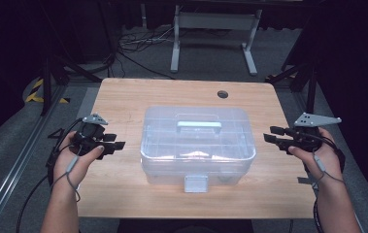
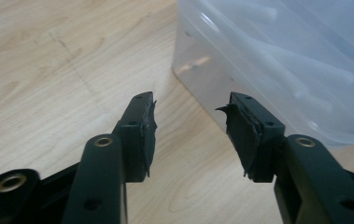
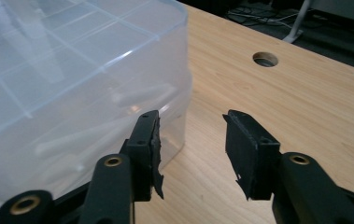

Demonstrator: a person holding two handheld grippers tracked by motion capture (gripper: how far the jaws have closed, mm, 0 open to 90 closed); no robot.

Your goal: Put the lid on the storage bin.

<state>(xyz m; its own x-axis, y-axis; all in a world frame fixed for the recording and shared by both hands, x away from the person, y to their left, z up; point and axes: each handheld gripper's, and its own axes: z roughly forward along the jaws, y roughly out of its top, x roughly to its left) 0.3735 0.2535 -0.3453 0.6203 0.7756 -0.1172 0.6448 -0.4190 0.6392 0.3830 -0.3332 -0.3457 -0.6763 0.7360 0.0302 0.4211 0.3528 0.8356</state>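
A clear, rounded-cornered plastic storage box (image 1: 198, 145) with a closed lid sits on the light wooden bench (image 1: 123, 97), between the two grippers. Its lid carries a pale flat carry handle (image 1: 198, 125) on top and a small clear latch (image 1: 196, 183) on the front wall nearest the person; faint divider lines show through the lid.

The left gripper (image 1: 118, 144) hovers just beside the box's left end, jaws spread with nothing between them, only bare bench beneath. The right gripper (image 1: 269, 136) hovers near the box's right end, likewise spread and holding nothing.

Beyond the right gripper a round cable hole (image 1: 223, 94) pierces the bench. Nothing lies between either gripper and the box.

The box's long axis runs from one gripper to the other, and the handle lies along the same line; the latch faces the person.
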